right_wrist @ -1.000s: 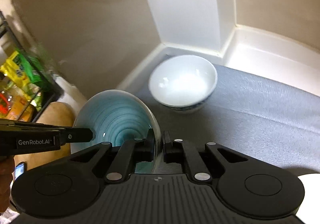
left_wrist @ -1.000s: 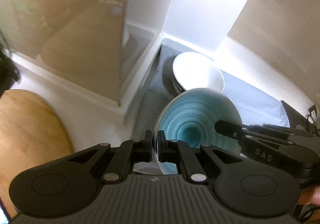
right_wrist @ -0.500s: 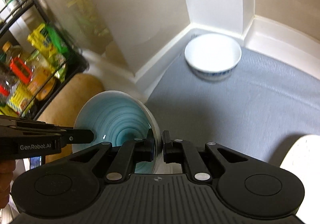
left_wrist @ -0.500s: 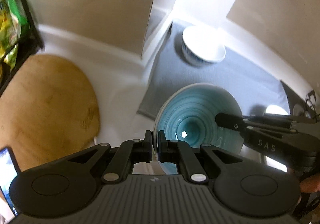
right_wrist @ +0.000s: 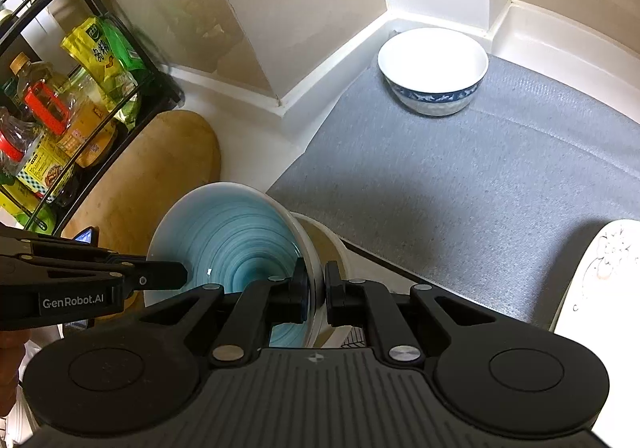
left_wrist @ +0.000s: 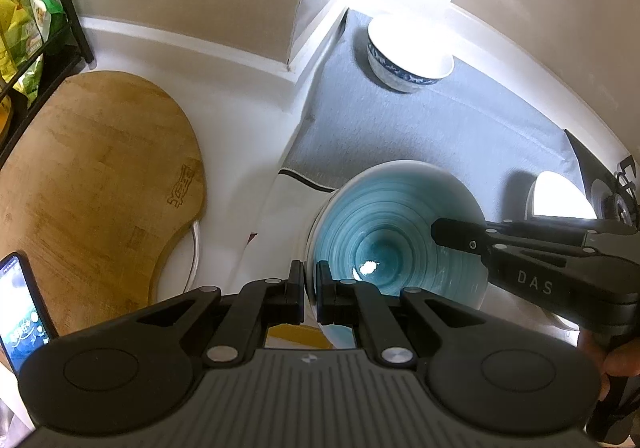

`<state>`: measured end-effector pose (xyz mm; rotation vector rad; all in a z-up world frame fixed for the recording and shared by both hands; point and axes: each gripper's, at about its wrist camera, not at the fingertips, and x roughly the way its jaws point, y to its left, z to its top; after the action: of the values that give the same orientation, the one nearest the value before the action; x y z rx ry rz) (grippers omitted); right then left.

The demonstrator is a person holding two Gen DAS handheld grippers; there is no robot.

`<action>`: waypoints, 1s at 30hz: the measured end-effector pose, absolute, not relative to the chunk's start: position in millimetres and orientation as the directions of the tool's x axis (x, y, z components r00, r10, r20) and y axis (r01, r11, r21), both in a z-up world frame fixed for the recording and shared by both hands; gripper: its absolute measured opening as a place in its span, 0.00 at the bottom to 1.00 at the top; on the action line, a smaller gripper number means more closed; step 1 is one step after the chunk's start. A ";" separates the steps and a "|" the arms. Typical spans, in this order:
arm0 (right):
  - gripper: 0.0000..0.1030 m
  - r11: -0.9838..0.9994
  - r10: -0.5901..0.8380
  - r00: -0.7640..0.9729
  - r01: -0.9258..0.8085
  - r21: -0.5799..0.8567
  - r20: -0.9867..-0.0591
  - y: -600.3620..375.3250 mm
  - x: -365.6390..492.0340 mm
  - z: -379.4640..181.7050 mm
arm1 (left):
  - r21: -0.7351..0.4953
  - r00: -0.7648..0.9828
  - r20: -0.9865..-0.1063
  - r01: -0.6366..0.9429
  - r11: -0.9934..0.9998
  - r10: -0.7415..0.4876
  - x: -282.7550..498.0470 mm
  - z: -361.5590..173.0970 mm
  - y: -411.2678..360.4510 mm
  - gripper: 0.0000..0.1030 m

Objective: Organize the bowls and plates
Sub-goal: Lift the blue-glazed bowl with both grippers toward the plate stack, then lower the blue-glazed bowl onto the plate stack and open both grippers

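**Both grippers pinch the blue bowl by its rim**

The left gripper (left_wrist: 309, 290) has its jaws drawn close together on the rim of the blue bowl (left_wrist: 394, 232), one finger inside the rim and one outside, with only the thin wall between them. The right gripper (right_wrist: 318, 290) is clamped the same way on the opposite side of the rim, its inner finger against the ringed turquoise inside and its outer finger on the pale outer wall. Each gripper shows in the other's view: the right one reaches in over the bowl's far edge in the left wrist view, the left one does so in the right wrist view.

The bowl is held between the two and tilted, its opening turned toward each camera. Directly beneath it sits a cream bowl (right_wrist: 326, 244); whether the two touch cannot be told.

Beyond lies a grey mat (right_wrist: 460, 183) on the white counter (left_wrist: 236, 135). A white bowl (right_wrist: 434, 69) with a blue band stands upright at the mat's far corner, well apart from the blue bowl. A white plate (right_wrist: 600, 272) shows at the mat's right edge. To the left lie a wooden board (left_wrist: 92, 175), a phone (left_wrist: 22, 312) and a black rack (right_wrist: 80, 95) of bottles and packets.
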<state>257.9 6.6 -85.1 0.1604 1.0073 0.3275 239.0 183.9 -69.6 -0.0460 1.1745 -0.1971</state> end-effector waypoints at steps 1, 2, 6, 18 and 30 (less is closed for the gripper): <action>0.08 0.940 0.341 0.489 -0.194 0.281 -0.803 6.9 258.4 -86.2 | -0.139 0.368 -0.913 0.129 0.982 -0.177 239.7 -71.0 184.1 0.05; 0.08 0.940 0.339 0.487 -0.193 0.280 -0.805 7.4 258.9 -87.0 | -0.139 0.364 -0.914 0.128 0.982 -0.177 240.7 -72.0 184.0 0.05; 0.08 0.942 0.336 0.476 -0.188 0.279 -0.813 7.8 262.0 -90.6 | -0.143 0.348 -0.920 0.128 0.982 -0.179 244.2 -76.9 183.5 0.05; 0.09 0.947 0.317 0.450 -0.197 0.253 -0.835 11.3 272.8 -95.7 | -0.142 0.317 -0.932 0.133 0.981 -0.178 256.3 -86.2 182.9 0.06; 0.12 0.946 0.317 0.465 -0.221 0.238 -0.827 12.0 281.4 -92.9 | -0.159 0.328 -0.925 0.122 0.980 -0.191 259.6 -84.1 187.8 0.17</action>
<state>281.4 12.0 -92.9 0.1022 1.0358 0.3308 259.6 187.8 -84.1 -0.0645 1.2200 -0.2050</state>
